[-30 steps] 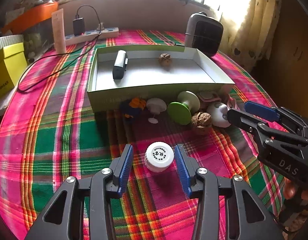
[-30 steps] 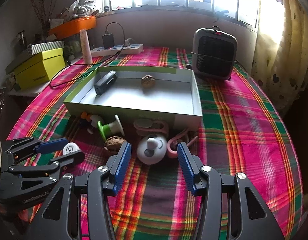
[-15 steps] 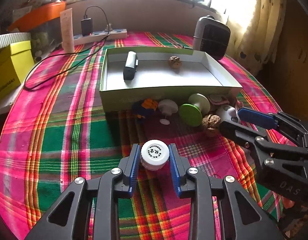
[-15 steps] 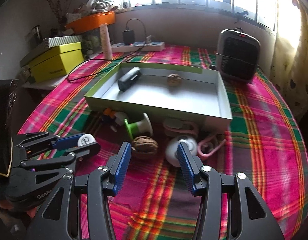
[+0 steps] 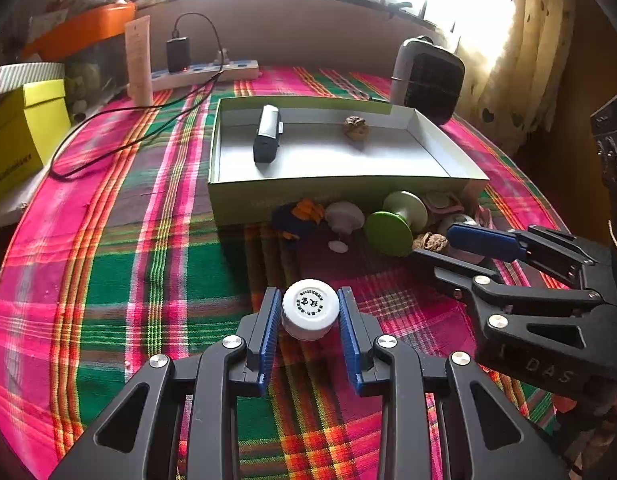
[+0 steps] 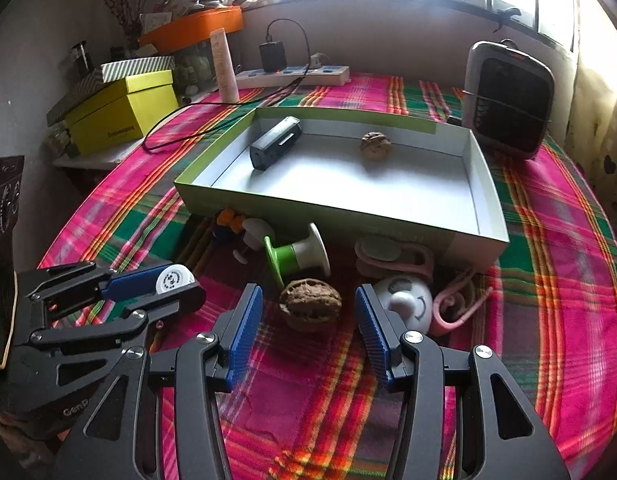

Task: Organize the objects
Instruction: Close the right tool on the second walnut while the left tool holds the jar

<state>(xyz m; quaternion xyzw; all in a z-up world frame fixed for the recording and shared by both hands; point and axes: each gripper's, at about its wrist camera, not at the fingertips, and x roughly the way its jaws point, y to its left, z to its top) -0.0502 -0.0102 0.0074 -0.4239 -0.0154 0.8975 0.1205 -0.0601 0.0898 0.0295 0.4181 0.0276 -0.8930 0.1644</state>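
A: Left wrist view. Left gripper has just closed; blue pads pinch the white bottle cap, near the table's front. Wide bare plaid cloth lies to its left.

B: Right wrist view. Right gripper stands open, a walnut loose between its pads, untouched. This view alone shows the white smiley toy and pink loop clearly, crowded against the green box front wall.

plaid-clothed table under box, walnut
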